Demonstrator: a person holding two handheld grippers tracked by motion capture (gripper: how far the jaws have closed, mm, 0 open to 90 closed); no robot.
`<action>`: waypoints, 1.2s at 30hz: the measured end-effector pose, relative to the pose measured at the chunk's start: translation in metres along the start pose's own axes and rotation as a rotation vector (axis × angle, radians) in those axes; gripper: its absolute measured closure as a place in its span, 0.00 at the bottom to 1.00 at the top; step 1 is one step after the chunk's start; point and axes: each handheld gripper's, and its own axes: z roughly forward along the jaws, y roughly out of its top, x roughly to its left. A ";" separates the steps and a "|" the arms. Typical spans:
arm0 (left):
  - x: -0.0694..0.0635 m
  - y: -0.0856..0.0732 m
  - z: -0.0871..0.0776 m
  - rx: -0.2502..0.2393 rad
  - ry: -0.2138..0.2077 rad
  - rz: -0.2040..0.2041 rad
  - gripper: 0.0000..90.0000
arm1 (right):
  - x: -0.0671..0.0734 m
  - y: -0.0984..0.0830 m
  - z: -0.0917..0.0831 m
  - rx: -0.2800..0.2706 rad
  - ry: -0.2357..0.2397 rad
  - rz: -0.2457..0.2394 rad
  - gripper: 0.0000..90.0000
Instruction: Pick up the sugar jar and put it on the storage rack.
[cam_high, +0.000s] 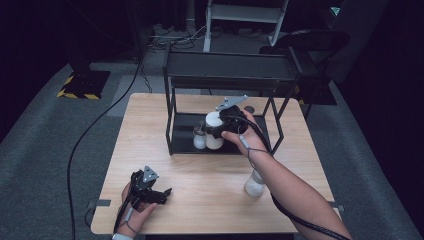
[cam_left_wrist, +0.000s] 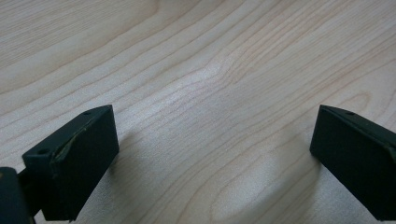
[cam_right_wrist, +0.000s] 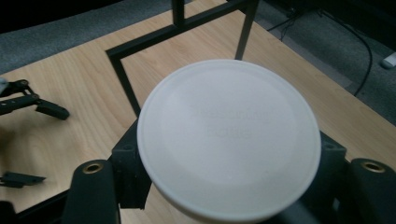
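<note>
Right gripper (cam_high: 216, 129) fingers clenched on white-lidded jar (cam_high: 214, 131) at rack (cam_high: 172, 125); left gripper (cam_left_wrist: 212, 158) fingers released over tabletop (cam_high: 200, 175). Keep jar upright, clear rack frame.

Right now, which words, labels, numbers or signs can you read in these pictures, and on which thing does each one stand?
No text can be read for certain.
White lid of the bottle in the right gripper: two lines of faint raised lettering, too shallow and blurred to read.
Floor plate beside the table: yellow and black hazard stripes, no words.
Left gripper: no marking.
</note>
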 end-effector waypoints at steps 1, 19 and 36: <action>0.000 0.000 0.000 0.000 0.001 0.001 0.01 | -0.002 -0.001 0.001 0.003 -0.004 0.001 0.37; 0.000 0.000 0.000 -0.002 0.000 0.000 0.01 | -0.035 -0.027 0.035 0.056 -0.038 0.072 0.37; 0.000 0.000 0.000 -0.002 0.000 0.000 0.01 | -0.042 -0.028 0.049 0.119 -0.056 0.082 0.37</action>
